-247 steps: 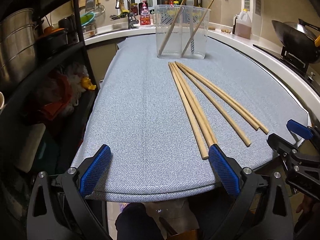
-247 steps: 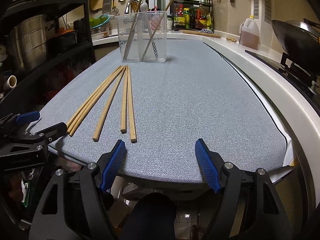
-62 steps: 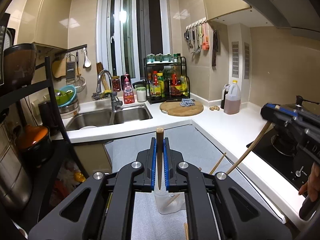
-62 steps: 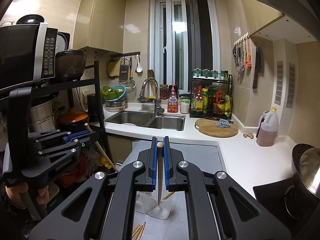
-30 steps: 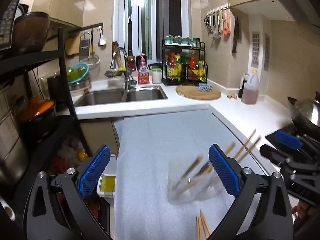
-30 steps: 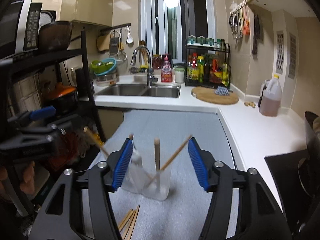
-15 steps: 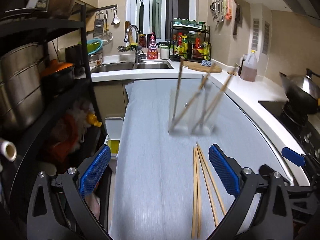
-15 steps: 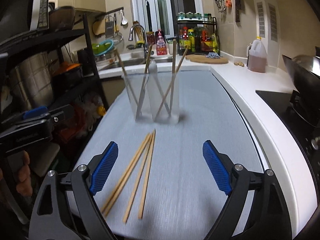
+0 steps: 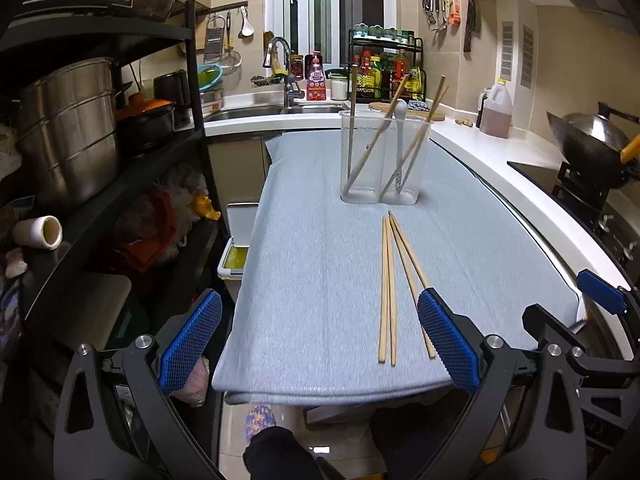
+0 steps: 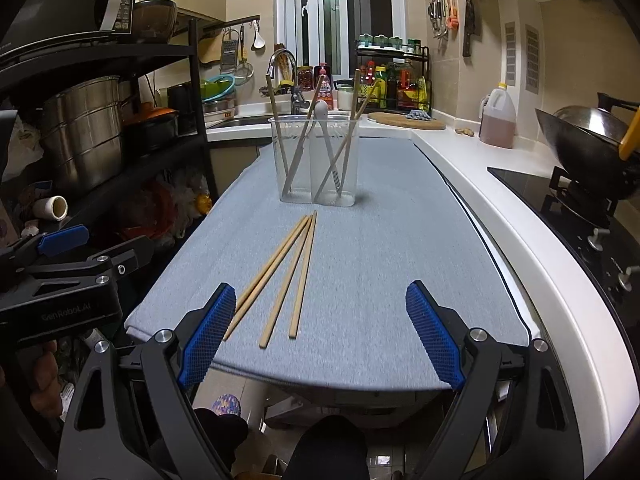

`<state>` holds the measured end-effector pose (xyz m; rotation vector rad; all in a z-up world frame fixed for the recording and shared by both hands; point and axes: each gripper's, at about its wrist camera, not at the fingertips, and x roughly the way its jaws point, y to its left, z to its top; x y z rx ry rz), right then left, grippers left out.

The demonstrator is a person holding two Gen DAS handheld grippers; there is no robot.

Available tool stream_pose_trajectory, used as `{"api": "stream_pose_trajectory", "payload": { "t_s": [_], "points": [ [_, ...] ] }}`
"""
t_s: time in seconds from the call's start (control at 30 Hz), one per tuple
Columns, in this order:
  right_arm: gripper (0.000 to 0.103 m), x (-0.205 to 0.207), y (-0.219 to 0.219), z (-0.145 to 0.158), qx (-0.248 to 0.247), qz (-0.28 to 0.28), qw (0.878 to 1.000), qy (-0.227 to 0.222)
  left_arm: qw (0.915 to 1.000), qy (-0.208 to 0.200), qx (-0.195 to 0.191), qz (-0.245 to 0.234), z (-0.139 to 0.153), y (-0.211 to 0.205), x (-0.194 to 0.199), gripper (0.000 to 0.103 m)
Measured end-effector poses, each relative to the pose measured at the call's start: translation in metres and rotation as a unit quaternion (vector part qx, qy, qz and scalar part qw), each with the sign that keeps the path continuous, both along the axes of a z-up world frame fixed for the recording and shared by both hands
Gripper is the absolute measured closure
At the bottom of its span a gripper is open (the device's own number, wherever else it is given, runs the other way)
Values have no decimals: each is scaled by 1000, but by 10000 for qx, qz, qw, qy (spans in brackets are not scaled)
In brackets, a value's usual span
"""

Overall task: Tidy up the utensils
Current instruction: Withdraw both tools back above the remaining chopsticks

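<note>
Because the grey mat [image 9: 320, 272] covers nearly the whole counter, it serves as the work surface, and everything the task concerns sits on it. In both wrist views the clear holder [image 10: 316, 160] stands at about twelve o'clock, toward the mat's far end, upright on its base; it seems to be split into two compartments, which would explain why its contents lean in separate clusters. It holds four chopsticks and a white spoon [image 10: 321, 110], all propped at angles against the rim since nothing grips them.

Nearer, the loose chopsticks [image 10: 280, 272] lie flat on the mat, four as far as I can count, fanned apart at the near ends and converging toward the holder. From the right camera they run toward eleven o'clock; from the left camera the same sticks [image 9: 388, 288] sit around one o'clock, so they lie between the two tools.

The right gripper [image 10: 320, 336] has its blue pads spread wide and holds nothing, hovering at the mat's near edge. The left gripper [image 9: 320, 344] is likewise splayed and empty, its right-hand pad hiding the near end of one stick. Both look poised low to fetch more chopsticks, so roughly half the sorting appears done.
</note>
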<state>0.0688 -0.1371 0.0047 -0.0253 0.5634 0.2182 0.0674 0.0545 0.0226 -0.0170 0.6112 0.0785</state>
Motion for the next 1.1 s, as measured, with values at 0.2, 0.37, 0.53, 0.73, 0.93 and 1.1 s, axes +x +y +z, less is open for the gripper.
{"api": "stream_pose_trajectory", "payload": {
  "t_s": [0.2,0.37,0.53,0.73,0.93,1.1],
  "points": [
    [17,-6,-3,-6,-146,-29,9999,-20,10000,26,-60,-21,-9,-4,-5,8],
    [17,-4,-3,-12,-198,-56,9998,32,9999,73,37,-78,-17,-9,-7,8],
    [17,-4,-3,-16,-162,-63,9998,32,9999,22,59,-112,-17,-9,-9,8],
    [17,0,-4,-22,-144,-91,9998,119,9999,109,4,-53,-23,-7,-5,8],
    [17,9,-2,-35,-122,-14,9992,379,9997,233,1,-3,-34,-4,0,8],
    [18,15,5,-48,-233,61,9987,448,9994,327,-50,54,-42,1,3,8]
  ]
}}
